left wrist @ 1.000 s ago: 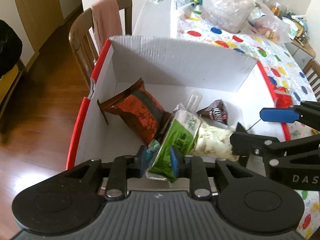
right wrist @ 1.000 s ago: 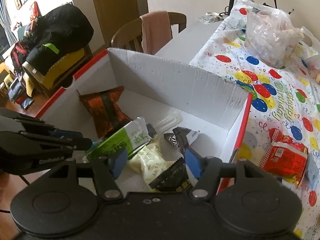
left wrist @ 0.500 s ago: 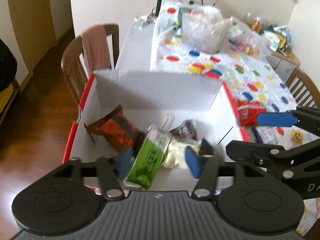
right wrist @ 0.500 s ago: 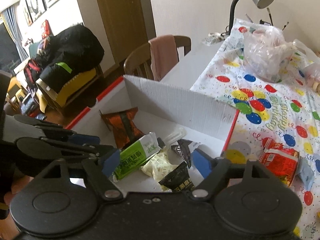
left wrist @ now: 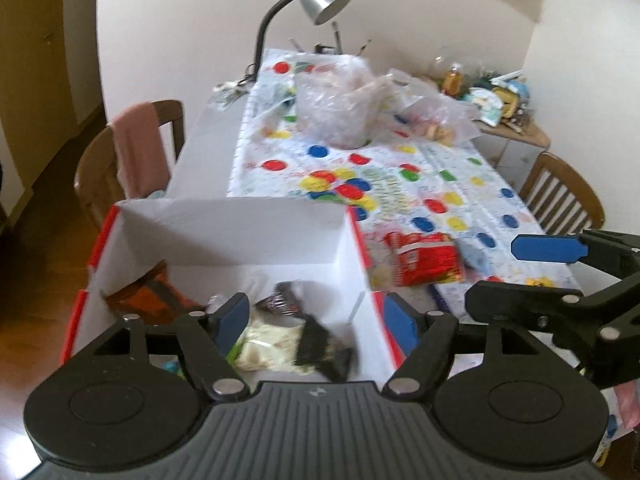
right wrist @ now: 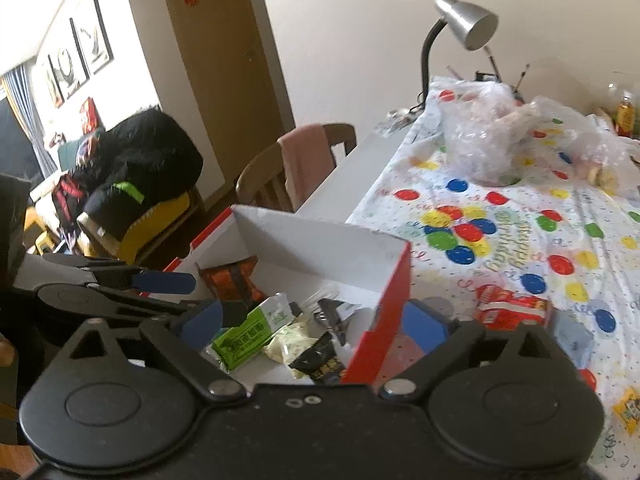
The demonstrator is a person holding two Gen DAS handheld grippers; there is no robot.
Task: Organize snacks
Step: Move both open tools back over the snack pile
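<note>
Left gripper: jaws apart, having just been opening, nothing between the pads; it hangs over the near end of the box. Right gripper: jaws spread wide, likewise just opened and empty, straddling the box's red right wall from above without touching it.

Box contents, near to far: a black-and-yellow packet, a pale cream packet, a green packet leaning on its neighbours, a small dark wrapper, and an orange bag at the far left corner.

Outside, on the tabletop just right of the box: a red snack bag, apparently the next item to collect; a small yellow packet lies nearer, at the right edge.

Hazards, as judged: a low sideways sweep of the right gripper could catch the thin red wall and drag the box, which sits close to the tabletop's left edge above the floor. The two grippers are near each other and could collide.

Clearance: open tabletop lies to the right; farther on, clear plastic bags and a desk lamp crowd the far end.
</note>
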